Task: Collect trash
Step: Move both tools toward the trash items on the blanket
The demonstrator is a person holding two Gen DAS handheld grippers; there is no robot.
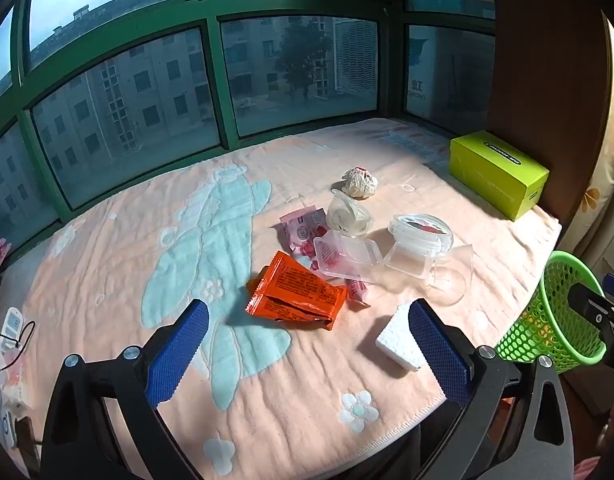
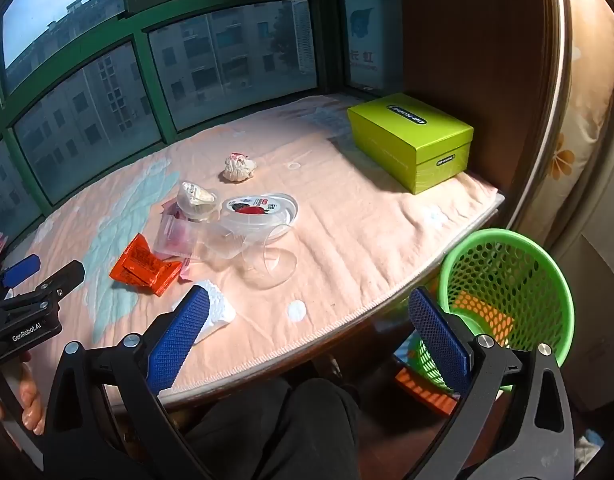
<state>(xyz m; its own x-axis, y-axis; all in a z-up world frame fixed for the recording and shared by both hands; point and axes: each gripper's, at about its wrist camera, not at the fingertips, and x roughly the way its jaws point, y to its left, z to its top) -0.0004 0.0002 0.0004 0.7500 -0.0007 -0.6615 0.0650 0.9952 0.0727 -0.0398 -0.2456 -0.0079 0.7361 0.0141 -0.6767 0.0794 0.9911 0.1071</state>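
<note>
Both tools, left tool (image 1: 309,354) and right tool (image 2: 309,344), gaped empty at frame bottom; crumpled orange foil wrapper (image 1: 297,294) lay mid-counter (image 1: 107,280).

Ahead of my two grippers I count one orange wrapper (image 1: 297,294), one pink wrapper (image 1: 303,232), one crumpled paper ball (image 1: 359,182), and one white foam block (image 1: 399,338) just by my left gripper's right finger. Clear plastic pieces: one flat tray (image 1: 347,256), one lidded tub (image 1: 421,236), one small cup (image 1: 347,212). One green box (image 1: 499,172) sits far right, one green mesh basket (image 2: 507,280) beside my right gripper.
</note>
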